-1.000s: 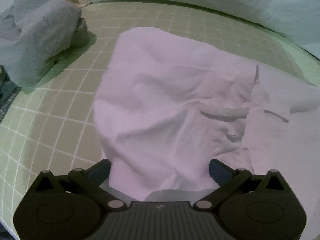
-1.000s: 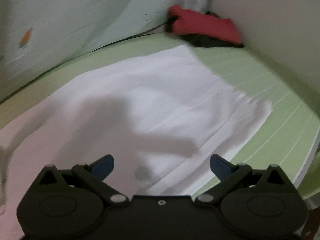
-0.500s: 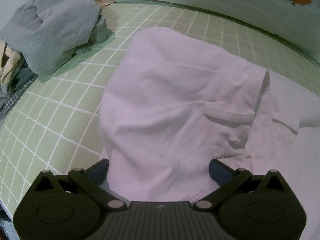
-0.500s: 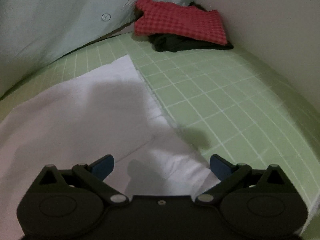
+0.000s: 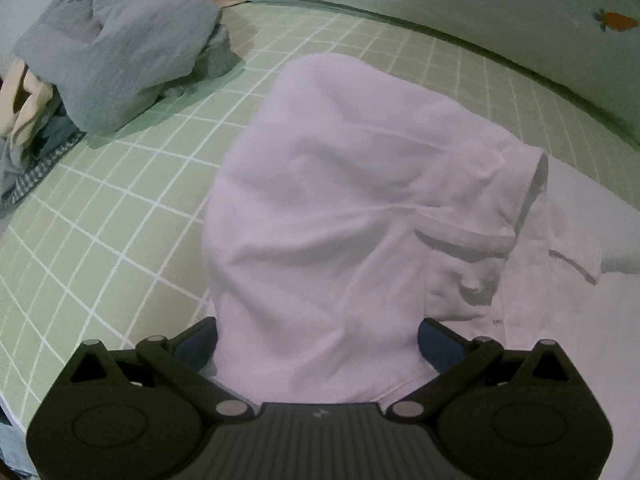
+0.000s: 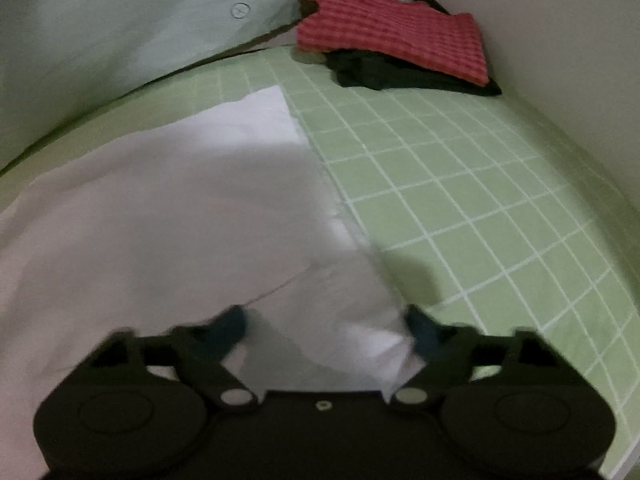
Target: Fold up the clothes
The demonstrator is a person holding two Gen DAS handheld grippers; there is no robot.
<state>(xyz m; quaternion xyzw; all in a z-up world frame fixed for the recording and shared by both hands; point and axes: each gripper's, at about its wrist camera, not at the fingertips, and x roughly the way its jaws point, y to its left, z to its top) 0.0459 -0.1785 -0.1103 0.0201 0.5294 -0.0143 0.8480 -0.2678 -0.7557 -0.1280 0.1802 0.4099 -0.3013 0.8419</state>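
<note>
Folding looks to us only partly done: the white shirt [image 5: 320, 216] lies on the green checked sheet [image 5: 100, 240] with one side turned over onto its front, the doubled part running from between the fingers of our left gripper [image 5: 318, 340] away ahead, and the collar and placket showing just to the right of it. Those fingers stand wide apart with cloth draped between them, and we cannot tell whether they pinch any of it. Our right gripper [image 6: 324, 330] hangs over the shirt's [image 6: 160, 216] hem corner, its fingers spread and blurred, the cloth lying between them but not clamped as far as we can see. We judge the other side and the lengthwise fold are left to do. The shirt's long axis runs across both views, collar toward the left gripper, hem toward the right one. Ahead of the right fingers sits a red garment [image 6: 392, 36] on a dark one; ahead-left of the left fingers, a grey heap [image 5: 120, 48]
</note>
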